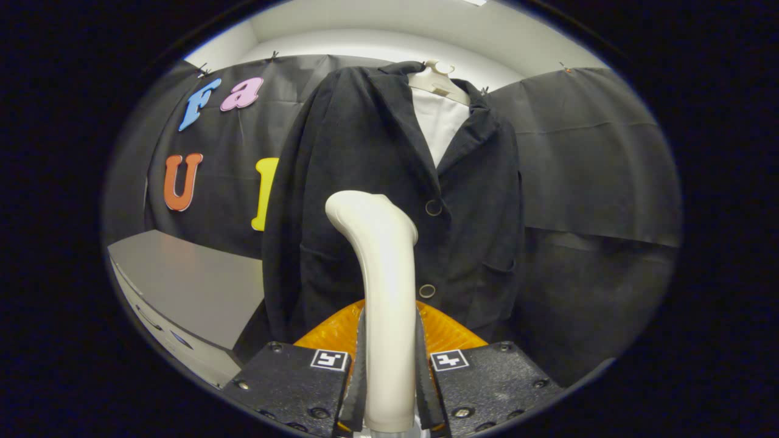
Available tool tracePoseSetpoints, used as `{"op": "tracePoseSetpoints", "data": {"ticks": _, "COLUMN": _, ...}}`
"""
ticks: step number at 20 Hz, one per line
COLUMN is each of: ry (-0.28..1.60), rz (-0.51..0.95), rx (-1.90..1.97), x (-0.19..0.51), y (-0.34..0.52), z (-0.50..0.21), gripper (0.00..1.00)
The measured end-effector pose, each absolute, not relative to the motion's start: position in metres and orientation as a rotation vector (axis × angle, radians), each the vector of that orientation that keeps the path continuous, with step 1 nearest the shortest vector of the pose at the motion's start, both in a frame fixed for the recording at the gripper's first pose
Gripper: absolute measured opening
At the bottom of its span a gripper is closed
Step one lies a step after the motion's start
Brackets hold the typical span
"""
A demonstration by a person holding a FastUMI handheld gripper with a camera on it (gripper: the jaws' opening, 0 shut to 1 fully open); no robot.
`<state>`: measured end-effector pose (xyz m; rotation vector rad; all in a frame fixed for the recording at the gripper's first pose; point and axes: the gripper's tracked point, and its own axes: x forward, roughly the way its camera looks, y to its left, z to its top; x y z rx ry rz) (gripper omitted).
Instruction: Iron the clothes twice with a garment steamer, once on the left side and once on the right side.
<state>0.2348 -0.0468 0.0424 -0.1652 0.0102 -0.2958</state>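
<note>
Garment steamer [380, 286]: a cream-coloured handle standing upright between the two fingers of the tool [389, 389], its upper end bent over toward the clothes. Both fingers [358, 377] press against the sides of the handle, so the tool is closed on it with only the handle's width between them. An orange ribbed part [331, 331] shows low behind the handle, just above the tool's body; whether it belongs to the steamer cannot be told.

Jacket [365, 158]: dark, hanging on a pale hanger [435, 79] directly beyond the fingers, in front of the black cloth wall [596, 170]. The front faces the tool. Lapels lie open over a white inner garment [441, 121]. Two round buttons show on the front, one [433, 207] beside the steamer's bent head, the other [427, 291] lower, beside the handle. A pocket flap shows on each lower panel. The steamer's head stands near the jacket's middle front; whether it touches the fabric cannot be told.

Surface [188, 286]: grey, flat, lower and to the left of the jacket, its far corner running behind the jacket's hem.
</note>
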Motion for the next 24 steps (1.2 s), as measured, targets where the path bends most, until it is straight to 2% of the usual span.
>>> {"op": "tracePoseSetpoints", "data": {"ticks": 24, "ry": 0.303, "rz": -0.380, "rx": -0.265, "x": 0.216, "y": -0.075, "z": -0.132, "gripper": 0.36}}
